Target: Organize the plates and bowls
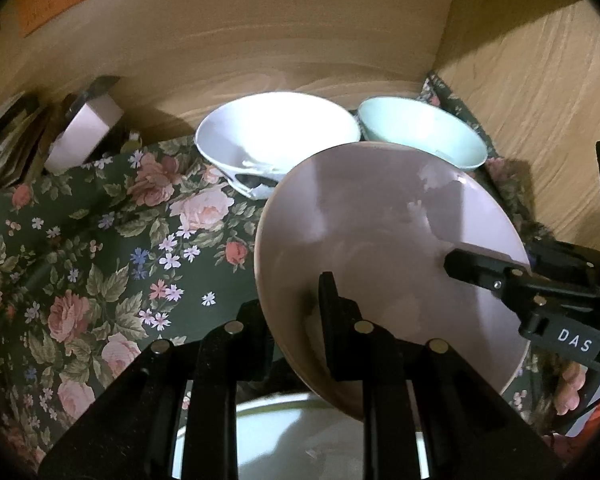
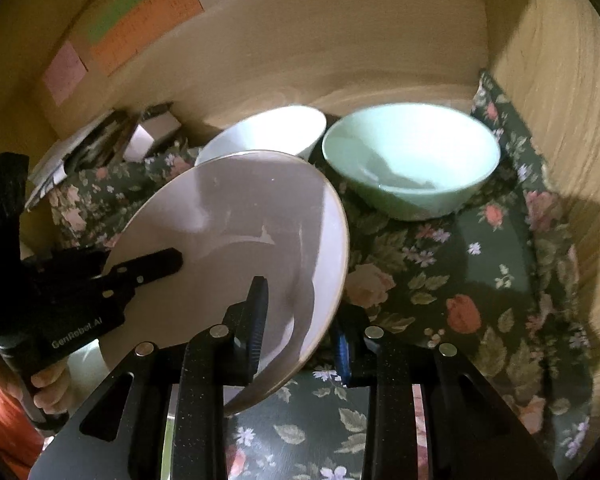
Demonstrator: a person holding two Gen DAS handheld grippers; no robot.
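A pale pink plate (image 1: 380, 240) (image 2: 240, 224) hangs tilted above the floral cloth, held at two sides of its rim. My left gripper (image 1: 292, 304) is shut on its near-left rim, one finger on top and one beneath; in the right wrist view the left gripper (image 2: 156, 266) reaches in from the left. My right gripper (image 2: 300, 312) is shut on the opposite rim, its blue-padded finger (image 2: 343, 350) under the plate; in the left wrist view the right gripper (image 1: 468, 264) enters from the right. Behind stand a white bowl (image 1: 276, 140) (image 2: 268, 128) and a mint green bowl (image 1: 420, 136) (image 2: 412, 160).
A floral cloth (image 1: 100, 260) (image 2: 480, 280) covers the shelf floor, with wooden walls (image 1: 260, 40) behind and to the right. Another white plate (image 1: 292, 440) lies below the left gripper. A pinkish box (image 1: 84, 136) and stacked papers (image 1: 8, 140) sit at back left. A hand (image 2: 48, 392) grips the left handle.
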